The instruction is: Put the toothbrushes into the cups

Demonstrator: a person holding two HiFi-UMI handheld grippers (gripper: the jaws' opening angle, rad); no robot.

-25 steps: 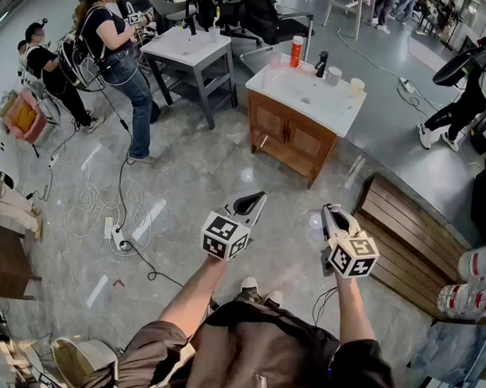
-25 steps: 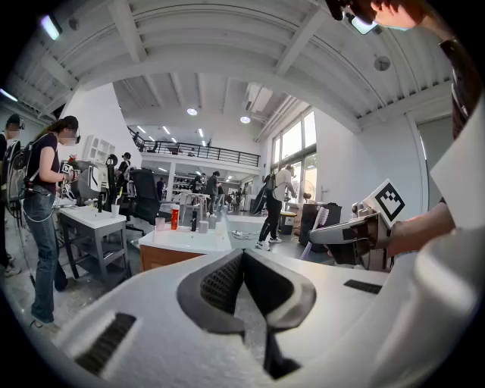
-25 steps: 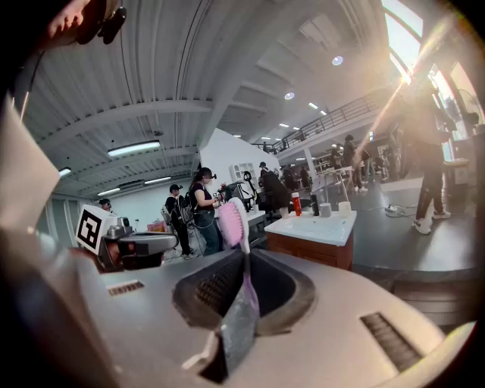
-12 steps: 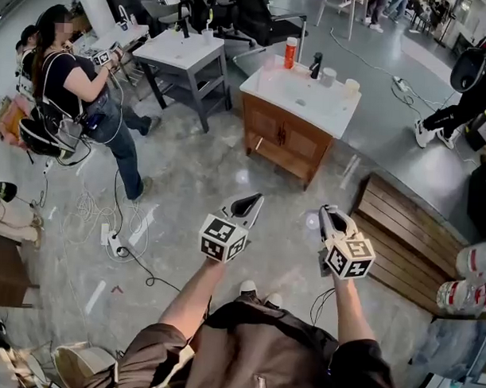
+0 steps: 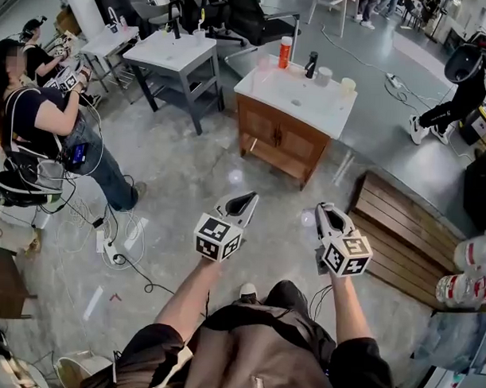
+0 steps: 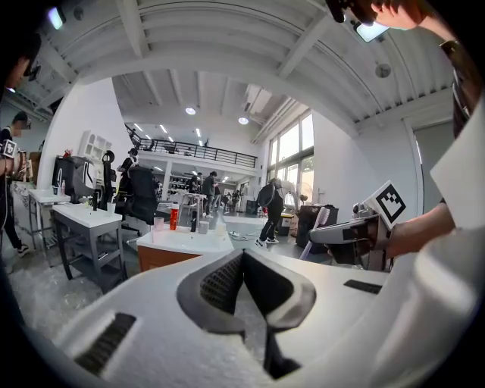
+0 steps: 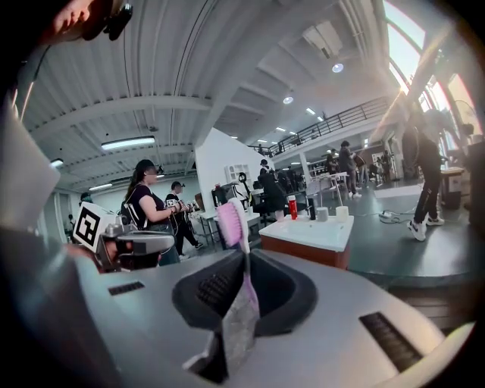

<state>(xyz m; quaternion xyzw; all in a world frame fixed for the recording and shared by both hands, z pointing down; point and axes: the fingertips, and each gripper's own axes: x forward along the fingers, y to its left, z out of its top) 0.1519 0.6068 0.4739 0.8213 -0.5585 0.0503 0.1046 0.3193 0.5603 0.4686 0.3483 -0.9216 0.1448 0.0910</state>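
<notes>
"Head view, biggest first?"
"Washstand (image 5: pixel 278 139) ahead. Left gripper (image 5: pixel 247 200) pinched closed, empty; right gripper (image 5: pixel 326 210) clamped tight. Cups (image 5: pixel 324 75) on washstand top, well apart from both. Pink toothbrush (image 7: pixel 242 295) in right jaws, bristles up."

pink toothbrush (image 7: pixel 230 221), red bottle (image 5: pixel 285 52), white basin top (image 5: pixel 329 109), brown wooden cabinet (image 5: pixel 277 139)

Brown zipped jacket (image 5: pixel 257 349), elbow-length sleeves (image 5: pixel 154 341)
</notes>
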